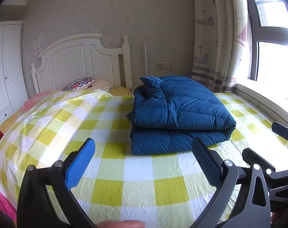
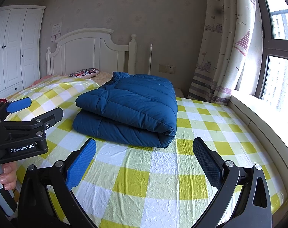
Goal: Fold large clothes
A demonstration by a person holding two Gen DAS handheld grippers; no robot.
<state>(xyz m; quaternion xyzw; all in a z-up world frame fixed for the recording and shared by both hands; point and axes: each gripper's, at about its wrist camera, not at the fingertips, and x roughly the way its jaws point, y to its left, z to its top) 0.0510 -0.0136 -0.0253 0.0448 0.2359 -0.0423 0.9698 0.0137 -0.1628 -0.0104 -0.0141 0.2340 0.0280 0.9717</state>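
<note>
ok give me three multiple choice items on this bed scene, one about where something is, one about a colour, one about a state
1. Where does the folded jacket lie?
A. on the checked sheet on the bed
B. on the windowsill
C. inside the wardrobe

2. What colour is the jacket?
A. red
B. dark blue
C. grey

3. How do the left gripper and right gripper stand?
A. both shut on the jacket
B. one open, one shut
C. both open, holding nothing

Answers:
1. A, the jacket rests on the yellow and white checked sheet, short of the headboard.
2. B, its quilted fabric is dark blue in both views.
3. C, each gripper's fingers are spread wide over bare sheet, apart from the jacket.
</note>
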